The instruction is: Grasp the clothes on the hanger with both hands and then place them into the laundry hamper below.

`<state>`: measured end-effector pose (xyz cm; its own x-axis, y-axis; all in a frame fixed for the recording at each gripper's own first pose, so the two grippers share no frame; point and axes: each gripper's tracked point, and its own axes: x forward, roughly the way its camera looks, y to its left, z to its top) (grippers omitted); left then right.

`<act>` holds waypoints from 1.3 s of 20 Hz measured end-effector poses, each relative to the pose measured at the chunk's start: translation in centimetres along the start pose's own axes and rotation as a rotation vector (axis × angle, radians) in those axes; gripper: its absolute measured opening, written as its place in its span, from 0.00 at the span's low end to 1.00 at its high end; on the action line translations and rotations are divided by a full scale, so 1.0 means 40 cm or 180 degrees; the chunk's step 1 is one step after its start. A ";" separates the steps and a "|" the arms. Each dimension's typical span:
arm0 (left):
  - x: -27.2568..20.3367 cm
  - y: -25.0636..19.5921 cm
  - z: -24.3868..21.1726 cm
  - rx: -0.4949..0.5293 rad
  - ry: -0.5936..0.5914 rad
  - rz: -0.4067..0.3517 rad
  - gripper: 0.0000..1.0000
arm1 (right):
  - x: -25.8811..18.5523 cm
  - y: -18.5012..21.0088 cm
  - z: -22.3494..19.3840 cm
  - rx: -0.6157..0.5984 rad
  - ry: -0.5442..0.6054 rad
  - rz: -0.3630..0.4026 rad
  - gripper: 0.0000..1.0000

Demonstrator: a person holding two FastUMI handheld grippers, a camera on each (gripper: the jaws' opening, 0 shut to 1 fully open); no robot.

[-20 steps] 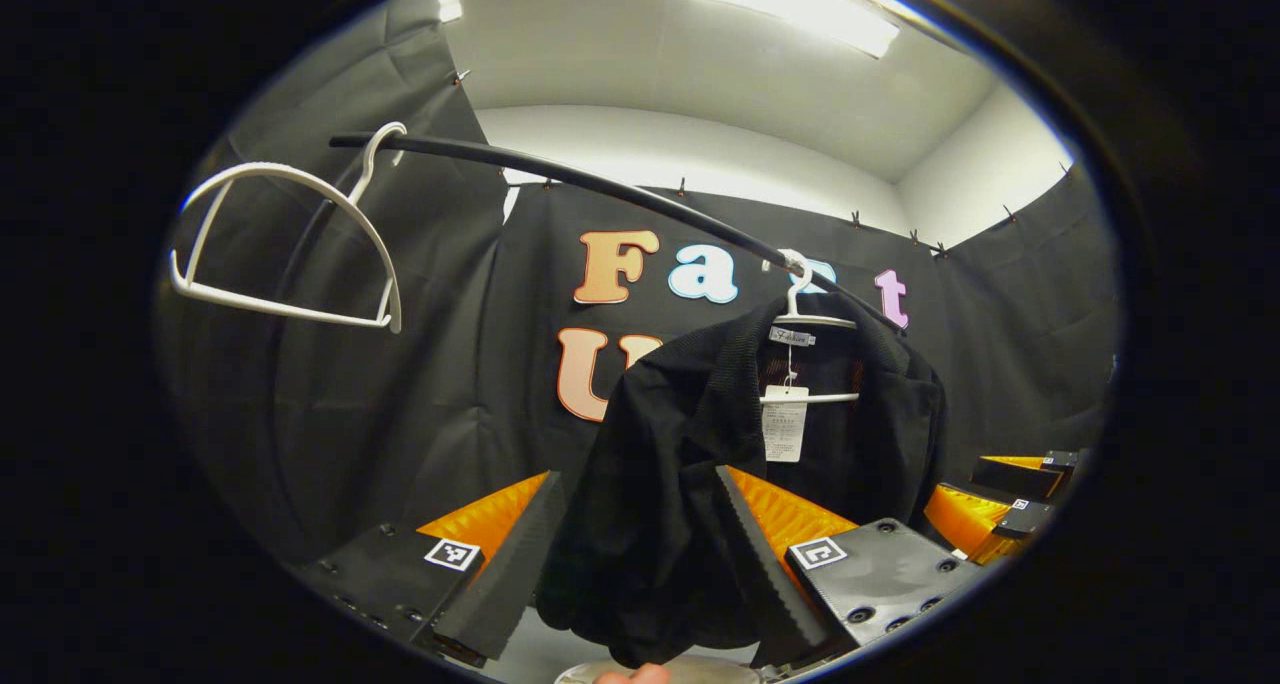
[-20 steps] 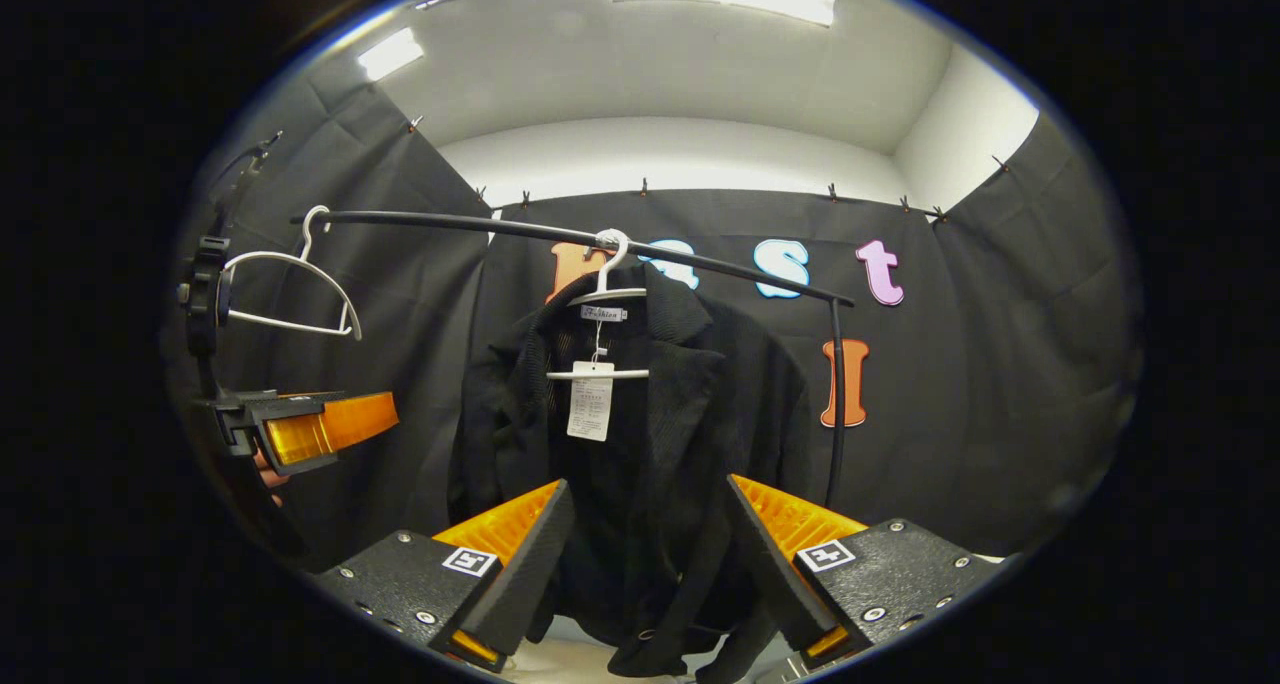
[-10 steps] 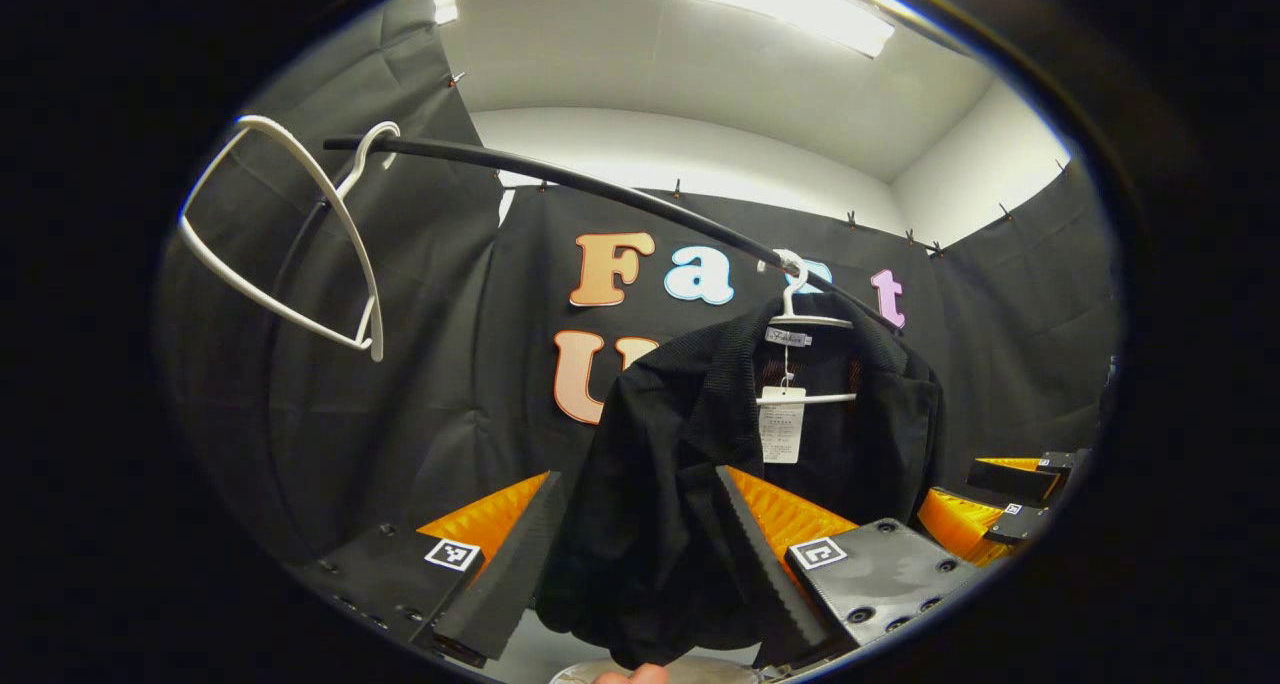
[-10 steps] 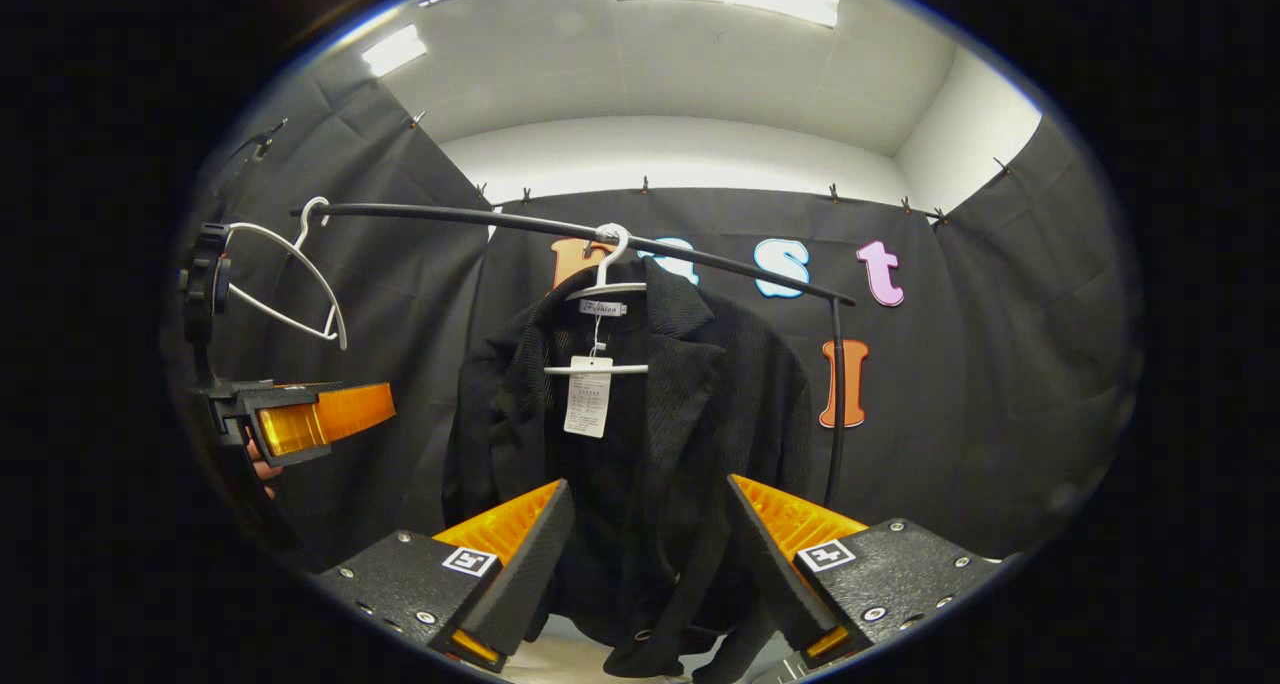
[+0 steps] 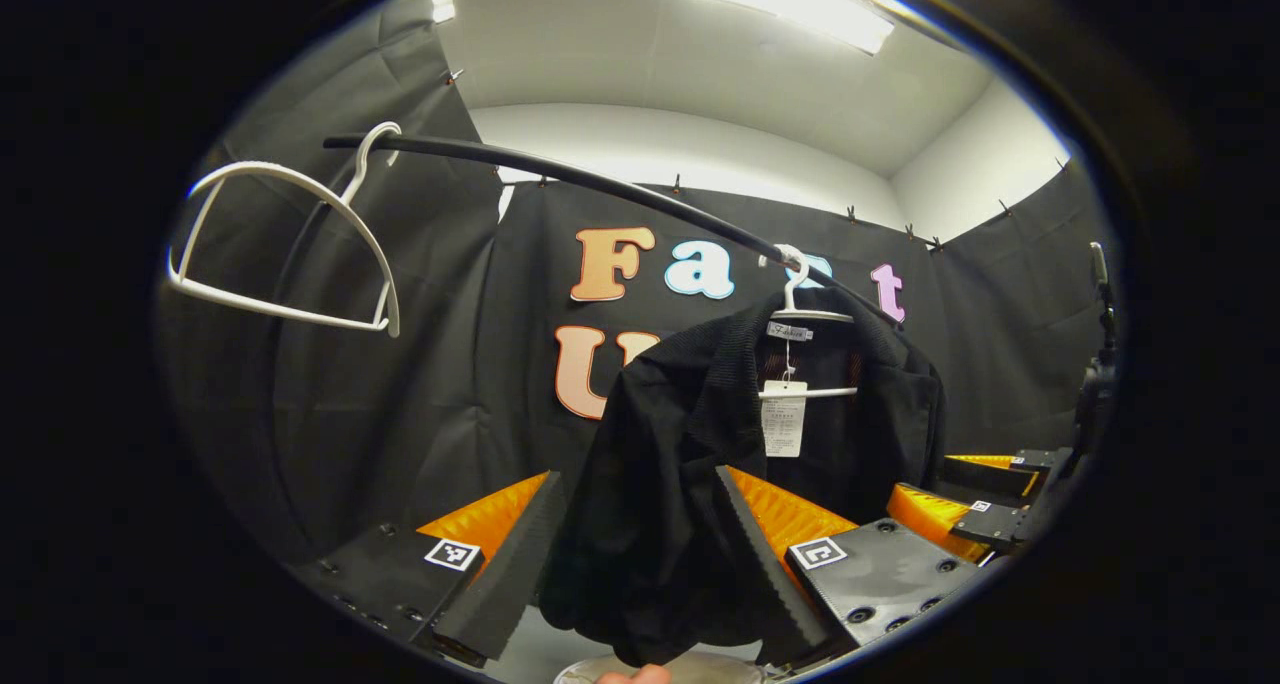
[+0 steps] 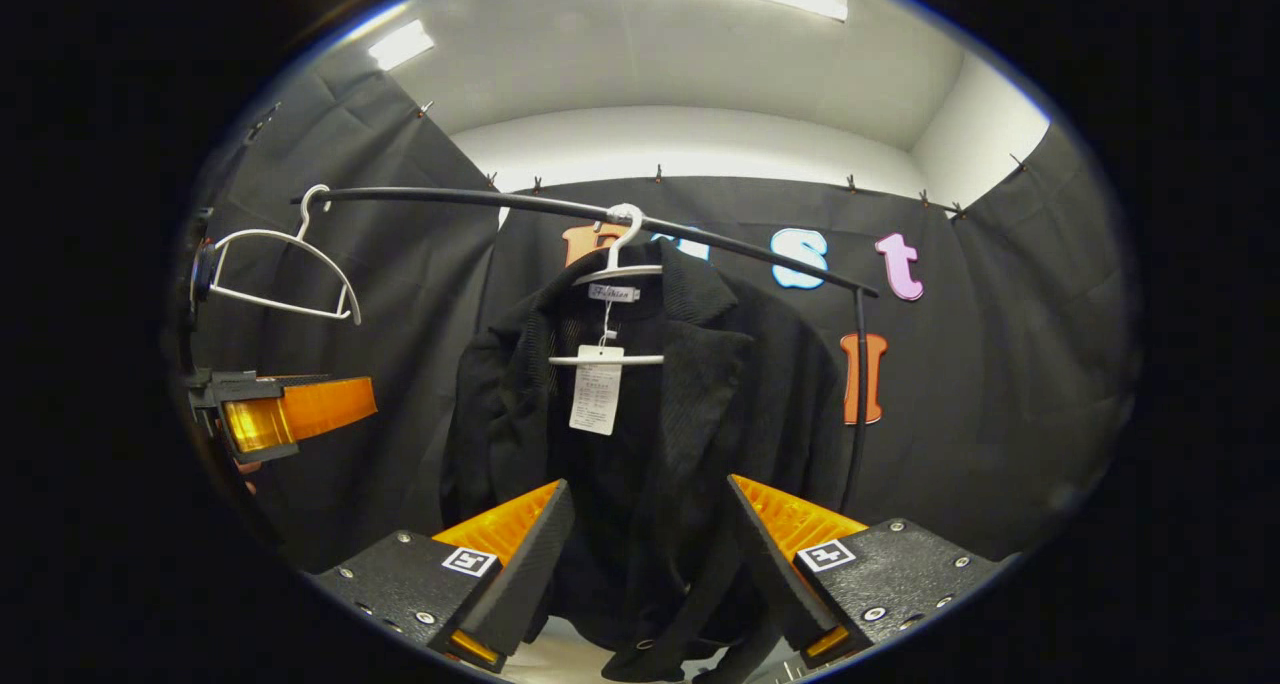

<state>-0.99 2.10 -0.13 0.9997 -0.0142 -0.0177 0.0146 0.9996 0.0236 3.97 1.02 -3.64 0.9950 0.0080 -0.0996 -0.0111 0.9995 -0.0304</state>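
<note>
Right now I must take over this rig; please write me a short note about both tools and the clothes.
Left tool: open, its fingers on either side of the black jacket's lower sleeve, not closed on it.
Right tool: open, in front of the jacket's lower front.
The jacket hangs on a white hanger on the black rail; an empty white hanger hangs further along the rail.
Done: approach only. Left: close both tools, lift the jacket off, lower it into the hamper.

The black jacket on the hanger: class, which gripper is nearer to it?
Probably left, narrowly. The left gripper is open with the black jacket sleeve hanging between its fingers. The right gripper faces the jacket's front hem, also open and apparently slightly short of it.
</note>
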 end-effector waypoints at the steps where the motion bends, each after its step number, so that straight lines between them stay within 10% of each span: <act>1: -0.006 0.003 0.001 -0.0009 0.0008 0.0001 1.00 | 0.018 -0.002 -0.010 0.0014 0.0035 -0.0011 0.93; 12: -0.075 0.097 -0.006 -0.0018 0.0086 0.0284 0.96 | 0.218 -0.073 -0.124 0.0046 0.0305 -0.0373 0.94; 15: -0.086 0.114 -0.001 0.0005 0.0073 0.0335 1.00 | 0.248 -0.094 -0.136 0.0024 0.0332 -0.0465 0.69; 16: -0.089 0.116 -0.002 0.0017 0.0077 0.0341 1.00 | 0.253 -0.094 -0.137 0.0023 0.0342 -0.0460 0.80; 22: -0.084 0.086 -0.024 0.0007 0.0133 0.0226 0.96 | 0.252 -0.089 -0.145 0.0069 0.0407 -0.0331 0.10; 26: -0.056 0.045 -0.043 -0.0010 0.0163 0.0088 1.00 | 0.201 -0.115 -0.103 0.0154 0.0276 -0.0337 0.04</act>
<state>-3.23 3.97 -1.75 0.9976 0.0144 -0.0682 -0.0130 0.9997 0.0217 11.60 -3.65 -8.41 0.9780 -0.0983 -0.1840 0.1005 0.9949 0.0023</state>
